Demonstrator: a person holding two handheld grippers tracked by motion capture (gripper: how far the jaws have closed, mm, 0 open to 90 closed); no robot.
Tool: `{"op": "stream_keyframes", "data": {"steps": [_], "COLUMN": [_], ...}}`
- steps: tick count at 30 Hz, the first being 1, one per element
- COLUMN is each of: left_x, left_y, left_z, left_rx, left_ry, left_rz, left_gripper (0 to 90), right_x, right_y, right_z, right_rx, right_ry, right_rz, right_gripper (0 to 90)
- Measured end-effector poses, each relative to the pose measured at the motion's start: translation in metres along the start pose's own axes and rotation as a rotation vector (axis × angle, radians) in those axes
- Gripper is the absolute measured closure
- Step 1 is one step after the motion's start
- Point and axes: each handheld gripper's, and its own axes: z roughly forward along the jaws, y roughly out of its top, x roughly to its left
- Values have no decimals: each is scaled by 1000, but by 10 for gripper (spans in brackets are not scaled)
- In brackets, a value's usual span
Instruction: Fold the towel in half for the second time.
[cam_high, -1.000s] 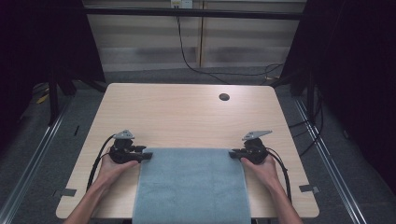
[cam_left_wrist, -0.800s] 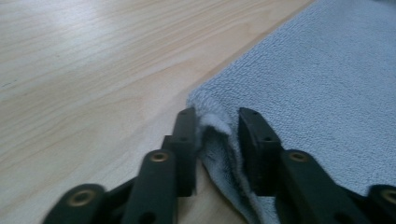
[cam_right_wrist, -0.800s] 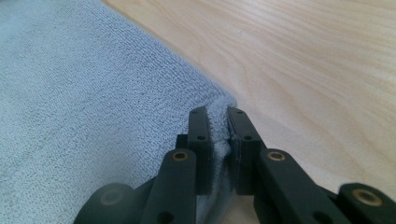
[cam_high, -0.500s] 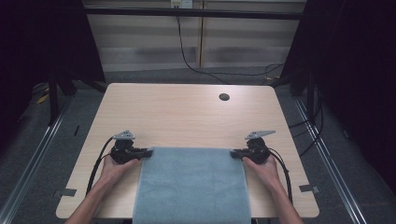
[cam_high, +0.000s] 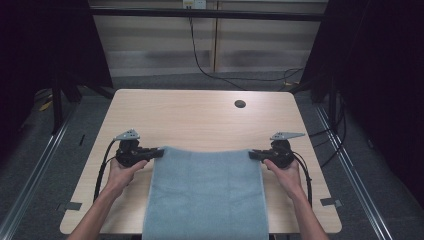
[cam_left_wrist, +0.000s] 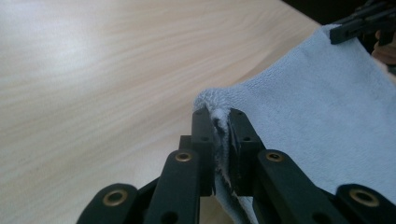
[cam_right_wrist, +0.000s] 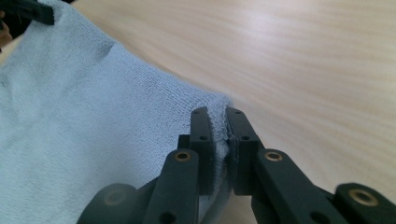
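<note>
A blue-grey towel lies on the wooden table and hangs over its near edge. My left gripper is shut on the towel's far left corner, and terry cloth is pinched between its jaws. My right gripper is shut on the far right corner, with the fabric squeezed at its tips. The towel's far edge hangs taut between the two grippers, slightly off the tabletop. Each gripper view catches the other gripper's jaw on the opposite corner.
A small dark round hole sits in the table at the far right. Bare wood stretches beyond the towel toward the far edge. Cables trail from both grippers past the hands, and dark frames flank the table.
Both grippers have risen a little with the towel's far corners. The far edge of the towel now lifts off the tabletop.
</note>
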Motion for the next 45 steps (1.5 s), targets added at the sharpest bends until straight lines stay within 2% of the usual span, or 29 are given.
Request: {"op": "stream_keyframes", "data": {"steps": [7, 9, 17, 22, 25, 27, 31, 37, 41, 43, 45], "left_x": [2, 3, 6, 6, 3, -1, -5, -4, -8, -11, -12], "left_y": [18, 24, 52, 73, 87, 95, 109, 128, 130, 125, 116], "left_z": [-10, -13, -20, -22, -28, -33, -37, -39, -41, -42, -44], "left_rx": [-52, -62, -118, -147, -163, -191, -210, -247, -258, -248, -248], "left_ry": [3, 25, 38, 48, 57, 51, 57, 64, 61, 52, 41], "left_rz": [-8, -6, -7, 11, 20, 30, 54, 58, 80, 106, 114], "left_gripper": [832, 831, 831, 831, 832, 834, 835, 836, 836, 835, 835], "right_x": [5, 6, 5, 4, 0, -3, -3, -1, 2, 4, 7], "right_y": [27, 35, 69, 89, 97, 103, 112, 133, 142, 139, 130], "right_z": [-7, -9, -20, -25, -30, -35, -44, -53, -59, -59, -57], "right_rx": [-60, -75, -139, -149, -169, -169, -198, -226, -262, -267, -248], "right_ry": [15, 12, -17, -39, -41, -58, -65, -89, -83, -73, -63], "right_rz": [-19, -34, -54, -74, -61, -63, -69, -89, -97, -106, -120], "right_gripper": [832, 832, 832, 832, 832, 833, 835, 836, 835, 835, 835]}}
